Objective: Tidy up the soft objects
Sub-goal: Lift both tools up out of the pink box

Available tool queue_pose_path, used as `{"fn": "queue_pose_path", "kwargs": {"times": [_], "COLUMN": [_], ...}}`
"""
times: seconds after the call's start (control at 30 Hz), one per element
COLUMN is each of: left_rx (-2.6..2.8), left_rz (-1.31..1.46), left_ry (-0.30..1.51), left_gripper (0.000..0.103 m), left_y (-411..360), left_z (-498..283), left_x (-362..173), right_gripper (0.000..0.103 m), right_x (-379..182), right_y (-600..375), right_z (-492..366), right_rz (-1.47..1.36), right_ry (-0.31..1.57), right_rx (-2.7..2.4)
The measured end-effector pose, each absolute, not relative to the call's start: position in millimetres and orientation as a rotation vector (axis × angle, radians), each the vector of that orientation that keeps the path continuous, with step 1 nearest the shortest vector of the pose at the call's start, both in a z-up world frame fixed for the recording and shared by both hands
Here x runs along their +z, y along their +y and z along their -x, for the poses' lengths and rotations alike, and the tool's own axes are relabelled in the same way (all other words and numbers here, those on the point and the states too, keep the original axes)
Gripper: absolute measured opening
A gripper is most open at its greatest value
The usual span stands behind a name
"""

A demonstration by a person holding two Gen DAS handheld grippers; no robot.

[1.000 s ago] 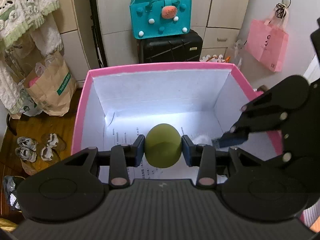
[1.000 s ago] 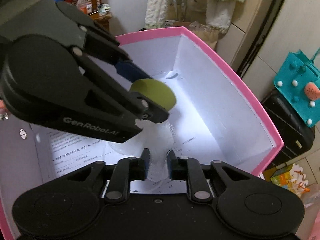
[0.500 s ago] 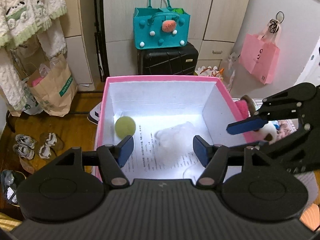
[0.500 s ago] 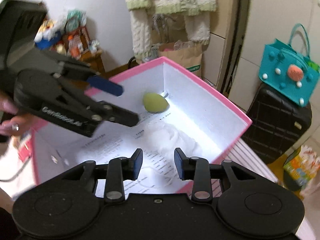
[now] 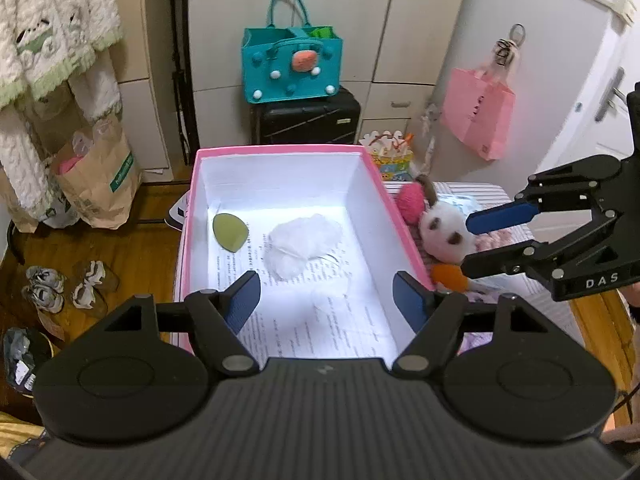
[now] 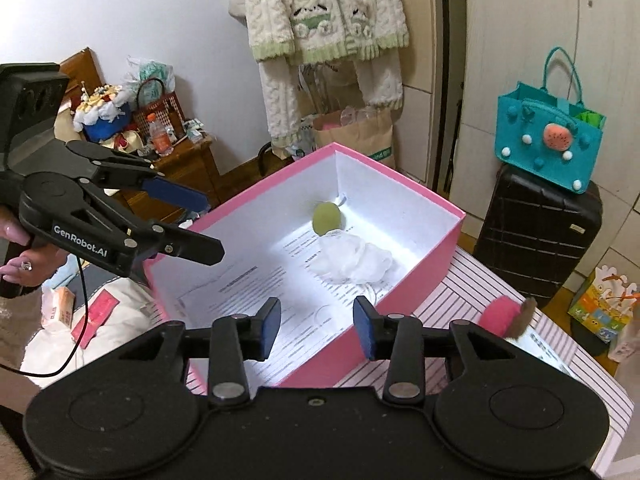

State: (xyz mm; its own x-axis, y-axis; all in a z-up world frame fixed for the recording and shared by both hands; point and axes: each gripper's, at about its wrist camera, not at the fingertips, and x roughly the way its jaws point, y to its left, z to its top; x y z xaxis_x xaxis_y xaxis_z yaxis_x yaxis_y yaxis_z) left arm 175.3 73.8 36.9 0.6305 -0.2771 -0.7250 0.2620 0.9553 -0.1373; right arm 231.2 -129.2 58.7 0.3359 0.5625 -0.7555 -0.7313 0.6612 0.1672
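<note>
Green ball [image 5: 229,230] and white fluff [image 5: 304,240] released; both grippers' fingers opening, raised.

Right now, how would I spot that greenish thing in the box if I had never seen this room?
Find the big pink box with white walls, open on the striped surface. On its paper-lined floor, look to the far corner, by the side away from the plush toys. There lies the green egg-shaped object, smooth and solid-coloured, beside a fluffy white wad.

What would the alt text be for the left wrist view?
The left gripper, empty with jaws opening, hovers over a pink box holding a green egg-shaped toy and a white fluffy bundle. The right gripper, also empty, hangs over plush toys beside the box.
</note>
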Motion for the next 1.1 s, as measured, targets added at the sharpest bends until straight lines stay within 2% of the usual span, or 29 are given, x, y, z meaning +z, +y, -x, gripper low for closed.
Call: {"fn": "queue_pose_path", "kwargs": {"times": [0.13,0.3,0.6,0.7,1.1], "left_rx": [-0.324,-0.369,-0.481,-0.516,-0.631], "left_rz": [-0.023,-0.062,-0.161,-0.181,-0.234], "left_ry": [0.812,0.796,0.797,0.794,0.808], "left_gripper": [0.075,0.077,0.081,0.084,0.085], "left_y": [62,42,-9,-24,-76], "left_z": [-153,-129,-101,-98,-104], "left_x": [52,63,61,55,14], "right_gripper": [0.048,0.057,0.063,0.070,0.073], "right_x": [74,87,90,83,20], "right_y": [-141,-158,-197,-211,-240], "right_z": [-206,-174,-117,-102,-81], "right_rz": [0.214,0.221,0.225,0.219,0.181], "right_ry": [0.869,0.838,0.795,0.777,0.741], "right_rx": [0.848,0.838,0.809,0.802,0.711]}}
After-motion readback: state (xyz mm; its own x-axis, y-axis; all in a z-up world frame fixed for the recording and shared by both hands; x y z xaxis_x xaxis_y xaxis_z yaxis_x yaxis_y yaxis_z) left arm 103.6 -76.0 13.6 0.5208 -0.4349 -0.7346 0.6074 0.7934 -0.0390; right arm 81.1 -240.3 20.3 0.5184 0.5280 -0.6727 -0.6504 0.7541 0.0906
